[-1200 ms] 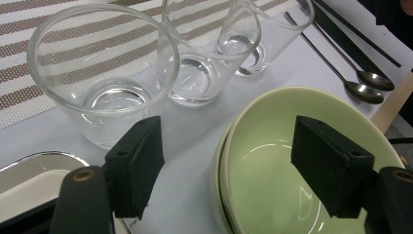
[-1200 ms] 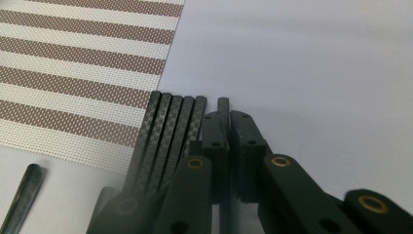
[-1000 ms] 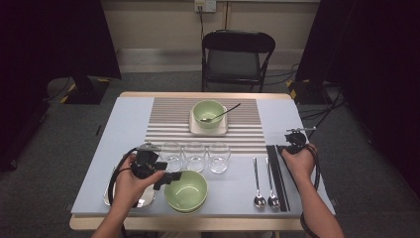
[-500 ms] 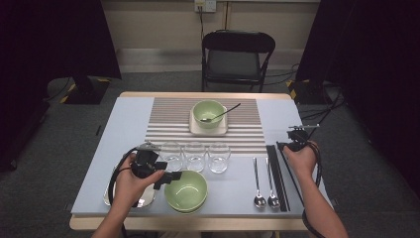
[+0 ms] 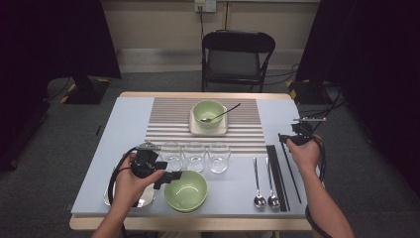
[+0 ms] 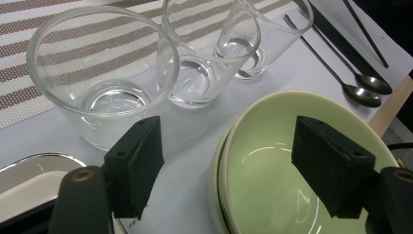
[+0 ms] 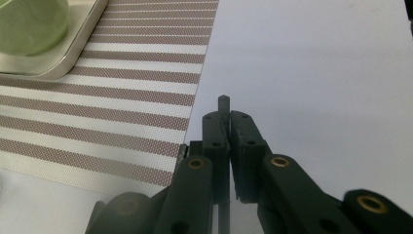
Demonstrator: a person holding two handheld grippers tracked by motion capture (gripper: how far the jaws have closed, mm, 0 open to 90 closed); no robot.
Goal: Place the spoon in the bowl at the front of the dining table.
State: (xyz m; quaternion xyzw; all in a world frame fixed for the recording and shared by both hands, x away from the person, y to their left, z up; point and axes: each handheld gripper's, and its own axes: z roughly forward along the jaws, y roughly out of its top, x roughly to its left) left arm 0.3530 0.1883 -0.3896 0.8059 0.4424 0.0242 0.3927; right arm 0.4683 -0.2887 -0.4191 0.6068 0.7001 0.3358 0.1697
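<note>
My right gripper point(image 5: 292, 138) is at the table's right side, shut on the far end of a thin black chopstick point(image 5: 292, 174); the stick slants back toward the front edge. In the right gripper view the chopstick's tip point(image 7: 223, 102) pokes out past the closed jaws of that gripper point(image 7: 228, 122), above the pale mat. My left gripper point(image 5: 169, 177) is at the front left, open, with its jaws on either side of the near rim of the stacked green bowls point(image 5: 186, 191). In the left gripper view its jaws point(image 6: 238, 165) are wide apart over the green bowls point(image 6: 272, 170) and touch nothing.
Three empty glasses point(image 5: 195, 156) stand in a row behind the bowls. Two spoons point(image 5: 265, 198) and a black chopstick strip point(image 5: 275, 173) lie at the front right. A silver tray point(image 5: 111, 196) lies under the left hand. A green bowl with a spoon point(image 5: 208, 111) rests on a square plate on the striped mat.
The right hand has lifted a little and drawn toward the far side, raising the chopstick's gripped end. The left hand and its gripper have stayed put.
</note>
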